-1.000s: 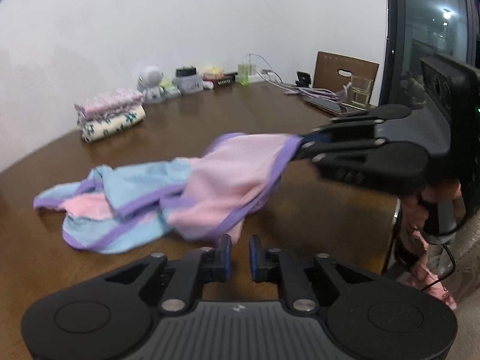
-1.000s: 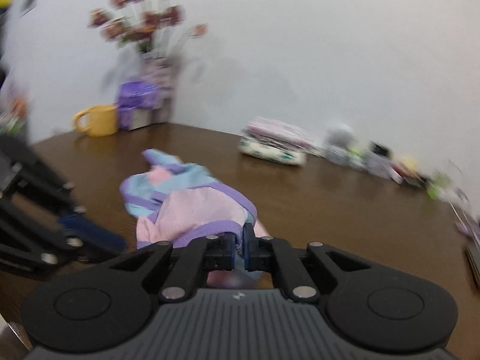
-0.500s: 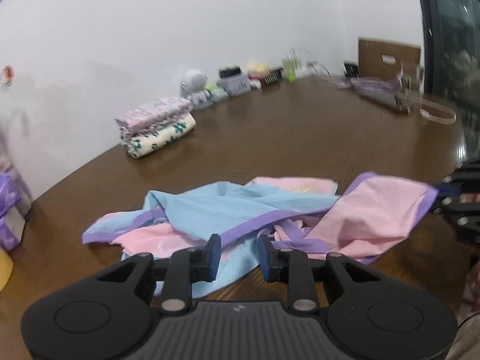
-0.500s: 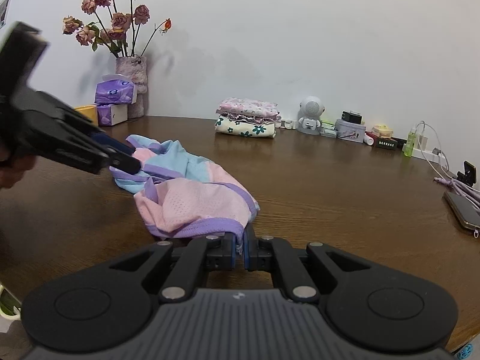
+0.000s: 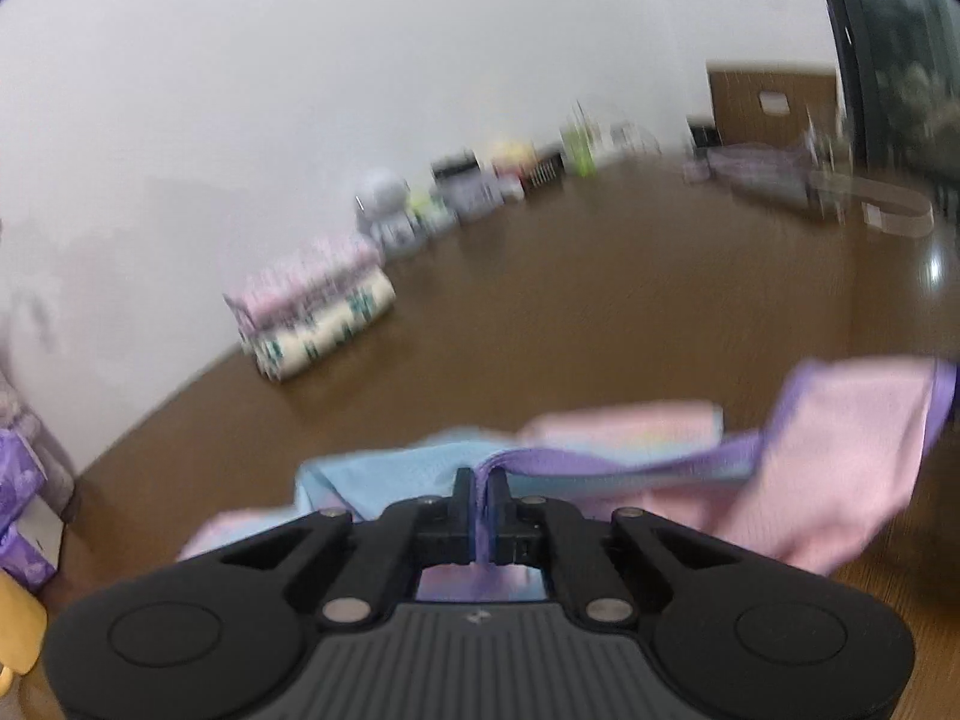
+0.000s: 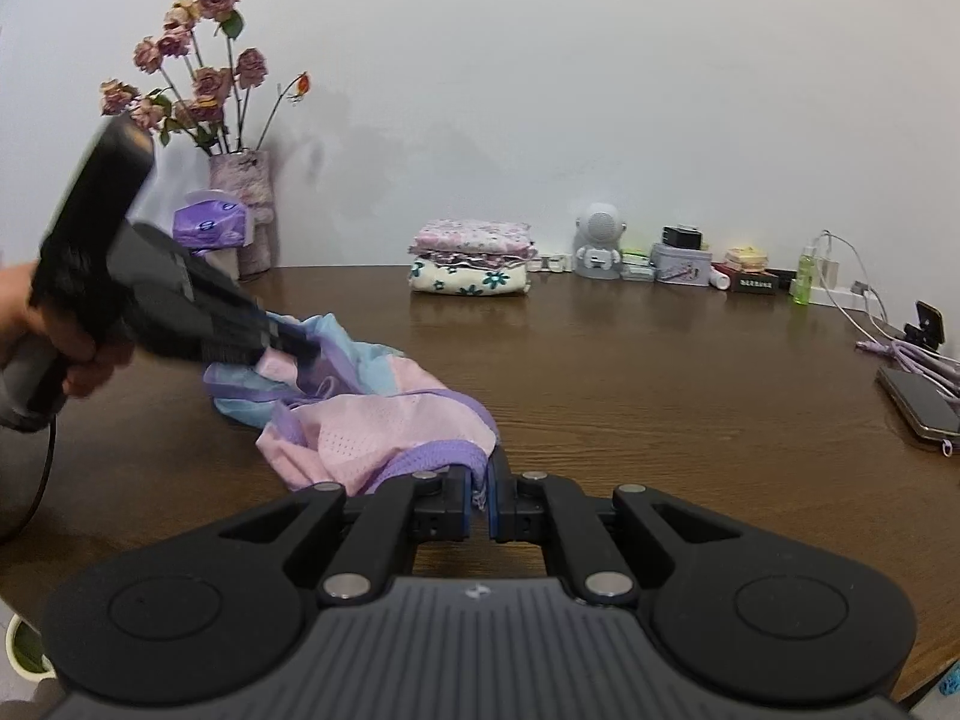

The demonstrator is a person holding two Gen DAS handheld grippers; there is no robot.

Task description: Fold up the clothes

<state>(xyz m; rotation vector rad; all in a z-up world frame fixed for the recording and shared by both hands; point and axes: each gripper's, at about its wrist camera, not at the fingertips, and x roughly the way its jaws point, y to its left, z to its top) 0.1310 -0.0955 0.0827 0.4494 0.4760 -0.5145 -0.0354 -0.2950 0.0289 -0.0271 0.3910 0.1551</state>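
both wrist views look low across one table [image 6: 660,396].

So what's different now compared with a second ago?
The left gripper, open and off the cloth before, moved in and closed on the pink-and-blue garment's purple trim. The right gripper stays clamped on its edge; the folded stack hasn't moved.

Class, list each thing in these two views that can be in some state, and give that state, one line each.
Left gripper: shut on the garment's purple trim.
Right gripper: shut on the garment's purple edge.
Garment: unfolded, crumpled, held at two places.
Folded clothes: folded and stacked by the wall.
Phone: lying flat, screen dark.
Flowers: upright in a vase.
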